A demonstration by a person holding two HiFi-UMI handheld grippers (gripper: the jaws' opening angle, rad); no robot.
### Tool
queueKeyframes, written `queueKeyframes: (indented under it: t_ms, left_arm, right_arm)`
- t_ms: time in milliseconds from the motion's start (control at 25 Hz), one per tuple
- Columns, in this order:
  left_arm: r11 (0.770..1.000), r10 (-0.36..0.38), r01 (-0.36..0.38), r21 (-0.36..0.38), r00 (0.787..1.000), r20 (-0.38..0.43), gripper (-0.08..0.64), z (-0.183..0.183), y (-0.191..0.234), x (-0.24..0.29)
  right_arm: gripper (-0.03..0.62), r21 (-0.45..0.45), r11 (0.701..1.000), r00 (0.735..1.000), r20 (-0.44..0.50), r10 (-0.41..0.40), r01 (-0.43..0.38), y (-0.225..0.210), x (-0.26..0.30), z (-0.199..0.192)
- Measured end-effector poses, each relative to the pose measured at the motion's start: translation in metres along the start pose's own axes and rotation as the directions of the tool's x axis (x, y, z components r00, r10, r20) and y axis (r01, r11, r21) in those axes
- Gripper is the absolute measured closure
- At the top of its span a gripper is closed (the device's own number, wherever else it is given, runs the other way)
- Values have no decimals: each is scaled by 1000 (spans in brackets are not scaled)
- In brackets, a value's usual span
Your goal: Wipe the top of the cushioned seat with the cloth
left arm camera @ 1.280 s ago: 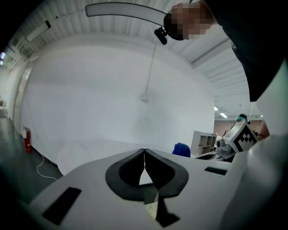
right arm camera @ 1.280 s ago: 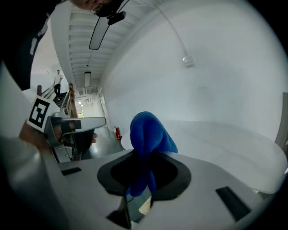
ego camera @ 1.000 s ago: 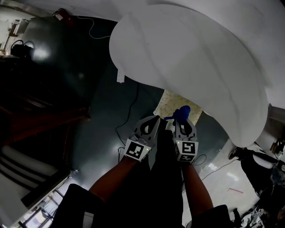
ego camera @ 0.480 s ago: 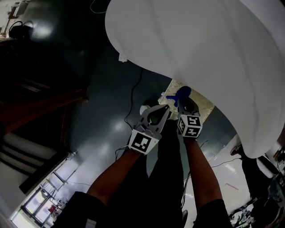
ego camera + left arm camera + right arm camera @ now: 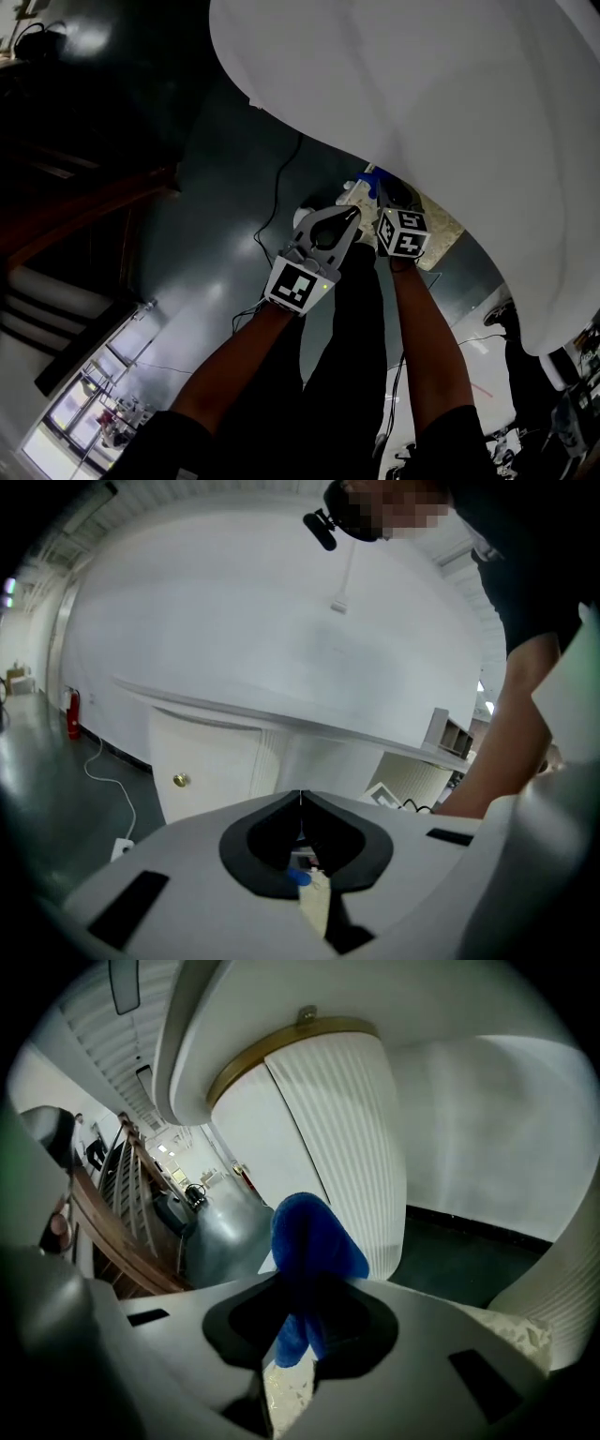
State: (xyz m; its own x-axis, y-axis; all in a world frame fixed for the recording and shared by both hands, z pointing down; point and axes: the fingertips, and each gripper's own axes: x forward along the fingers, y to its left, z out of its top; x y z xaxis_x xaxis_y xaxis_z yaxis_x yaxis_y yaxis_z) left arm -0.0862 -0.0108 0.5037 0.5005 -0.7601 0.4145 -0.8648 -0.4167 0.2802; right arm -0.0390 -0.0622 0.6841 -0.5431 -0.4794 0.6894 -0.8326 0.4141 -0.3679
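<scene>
The white cushioned seat [image 5: 441, 103] fills the upper right of the head view, bulging over both grippers. My right gripper [image 5: 382, 194] is shut on the blue cloth [image 5: 314, 1237], which sticks up from its jaws in the right gripper view. In the head view only a blue scrap of cloth [image 5: 369, 172] shows at the seat's lower rim. Beyond the cloth stands a white ribbed pedestal [image 5: 347, 1138] with a gold band. My left gripper [image 5: 351, 215] hangs beside the right one, shut and holding nothing; its jaw tips meet in the left gripper view [image 5: 300, 797].
A dark glossy floor [image 5: 216, 225] lies below, with a black cable [image 5: 274, 202] across it. A speckled mat [image 5: 441, 234] lies under the seat's edge. Dark wooden stair rails [image 5: 84, 206] run along the left. A white cabinet with a brass knob [image 5: 180, 780] shows in the left gripper view.
Both grippers have risen toward the seat's rim. The blue cloth, plainly seen before, is now mostly hidden under the rim in the head view. Both stay shut.
</scene>
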Motion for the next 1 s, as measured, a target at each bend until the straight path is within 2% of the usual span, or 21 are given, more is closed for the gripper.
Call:
queueKeyframes:
  t_ms: [80,280,440,680,1000]
  left_arm:
    - [999,-32,32,-11,999,-18,545,-8,2,5]
    - [997,-56,61,55,994,-90,545,-17,8,10]
    - [990,-80,92,106,990,-112,545,-18,13,12]
    - [993,-77,85,82,992,-102,545,-19,13,9]
    - [995,-74,85,61,984,-164,545,-41,1,14]
  right_arm:
    - [495,9,1000,1000,-14,-4,4,-4,13,-6]
    - [495,49,999,1000,-20,-20,21,-14,30,-15]
    - [495,87,996,1000,-20,-12,14,-13,48,-21]
    - [495,163,985,997,-57,-43,52,-23,56,-31]
    - [495,130,987,991,-105,-80,93,-37,56,-46]
